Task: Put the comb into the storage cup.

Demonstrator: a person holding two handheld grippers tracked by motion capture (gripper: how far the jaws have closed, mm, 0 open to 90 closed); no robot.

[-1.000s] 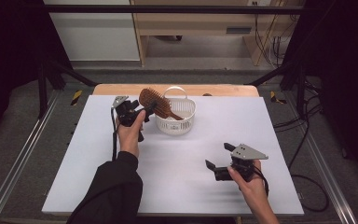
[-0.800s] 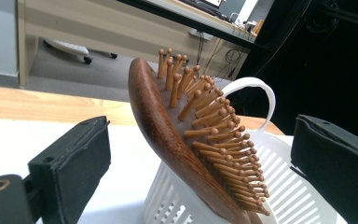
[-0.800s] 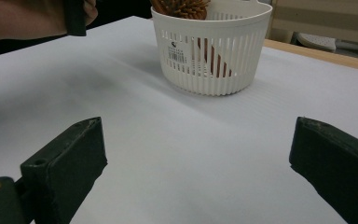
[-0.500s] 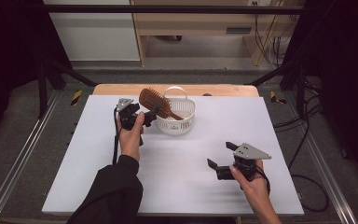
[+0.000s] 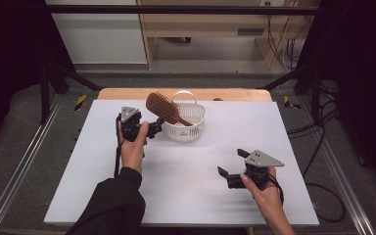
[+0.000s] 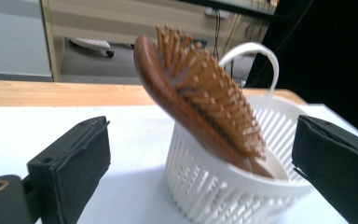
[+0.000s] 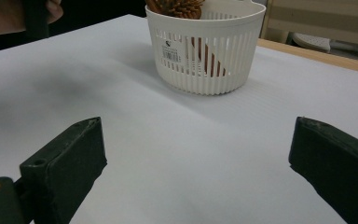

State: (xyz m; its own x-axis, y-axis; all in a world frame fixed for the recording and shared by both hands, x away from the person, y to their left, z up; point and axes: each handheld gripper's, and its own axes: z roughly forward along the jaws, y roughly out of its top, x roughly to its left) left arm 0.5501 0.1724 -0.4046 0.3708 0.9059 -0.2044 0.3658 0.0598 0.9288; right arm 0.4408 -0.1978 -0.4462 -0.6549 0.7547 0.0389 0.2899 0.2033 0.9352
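1. Two grippers in play. Left gripper point(image 5: 152, 128) sits just left of the white basket point(image 5: 186, 128) at the far middle of the white surface point(image 5: 176, 186). Its jaws are apart and hold nothing.
2. Wooden hairbrush point(image 5: 164, 108) stands tilted in the basket: handle end down inside, bristled head sticking up and out over the rim on the left side, toward the left gripper.
3. In the left gripper view the hairbrush point(image 6: 200, 102) leans out of the basket point(image 6: 223, 191) between the two spread jaws, bristles facing up and to the right. Jaws do not touch brush or basket.
4. Right gripper point(image 5: 231, 169) is held low over the near right part of the surface, well apart from the basket. Jaws wide apart, nothing between them.
5. Right gripper view: basket point(image 7: 205, 51) ahead with a barcode label on its wall, brush handle visible through the slats.
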